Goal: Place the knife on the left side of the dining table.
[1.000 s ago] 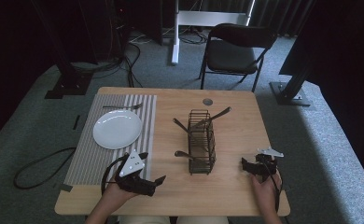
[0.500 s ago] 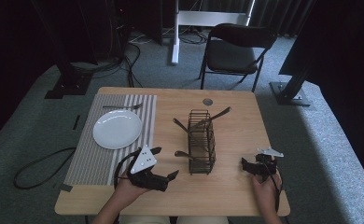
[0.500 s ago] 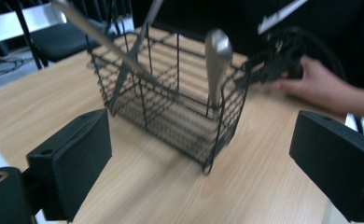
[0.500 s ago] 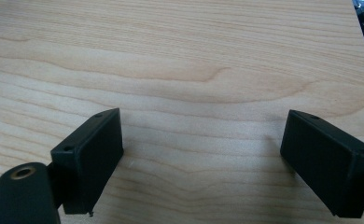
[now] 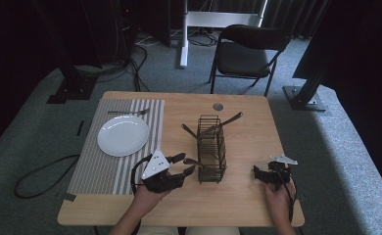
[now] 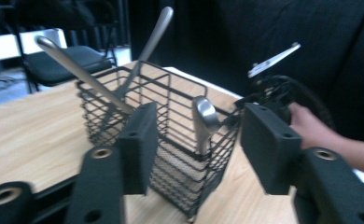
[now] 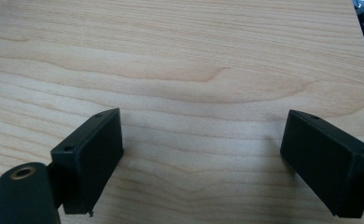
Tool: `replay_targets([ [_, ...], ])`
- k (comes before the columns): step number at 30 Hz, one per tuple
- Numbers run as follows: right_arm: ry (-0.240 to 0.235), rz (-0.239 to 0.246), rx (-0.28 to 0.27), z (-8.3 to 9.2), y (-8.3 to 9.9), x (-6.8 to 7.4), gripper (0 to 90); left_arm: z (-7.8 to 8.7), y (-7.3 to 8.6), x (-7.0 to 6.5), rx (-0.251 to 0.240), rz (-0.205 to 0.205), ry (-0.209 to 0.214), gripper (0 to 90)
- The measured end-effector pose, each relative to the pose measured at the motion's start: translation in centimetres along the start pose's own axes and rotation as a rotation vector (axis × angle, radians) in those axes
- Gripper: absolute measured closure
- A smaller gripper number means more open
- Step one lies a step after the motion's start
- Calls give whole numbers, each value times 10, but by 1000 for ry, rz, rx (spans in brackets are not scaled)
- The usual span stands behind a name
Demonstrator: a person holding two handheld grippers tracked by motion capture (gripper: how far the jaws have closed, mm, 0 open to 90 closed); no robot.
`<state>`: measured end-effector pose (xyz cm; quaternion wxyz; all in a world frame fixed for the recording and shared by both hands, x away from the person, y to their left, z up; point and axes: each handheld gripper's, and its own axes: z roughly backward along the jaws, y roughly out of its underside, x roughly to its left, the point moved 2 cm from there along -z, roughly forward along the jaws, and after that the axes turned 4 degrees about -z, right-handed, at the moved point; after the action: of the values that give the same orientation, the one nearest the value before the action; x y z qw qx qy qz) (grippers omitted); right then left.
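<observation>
Now your left gripper [image 5: 185, 164] sits at the wire basket [image 5: 212, 149], jaws just closing around a utensil handle [image 6: 203, 121], not yet pinching. Your right gripper [image 5: 258, 174] rests on the bench [image 5: 243, 200], jaws spread.

From overhead on the person's side, the high view looks forward and down across the whole table [image 5: 179, 105]. The left gripper view sits low and close, facing the wire basket [image 6: 171, 140], also seen mid-table from above [image 5: 211, 149]. The right gripper view looks steeply down, very near the bare tabletop [image 7: 194, 56].
</observation>
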<state>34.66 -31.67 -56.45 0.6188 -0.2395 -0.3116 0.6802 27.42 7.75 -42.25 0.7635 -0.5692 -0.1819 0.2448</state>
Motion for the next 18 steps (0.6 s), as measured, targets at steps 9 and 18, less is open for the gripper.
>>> replay_targets([
  [9,0,0,0,0,0,0,121,-4,5,-2,-42,29,6,742],
  [18,0,0,0,0,0,0,121,-10,1,-5,-61,51,-5,832],
])
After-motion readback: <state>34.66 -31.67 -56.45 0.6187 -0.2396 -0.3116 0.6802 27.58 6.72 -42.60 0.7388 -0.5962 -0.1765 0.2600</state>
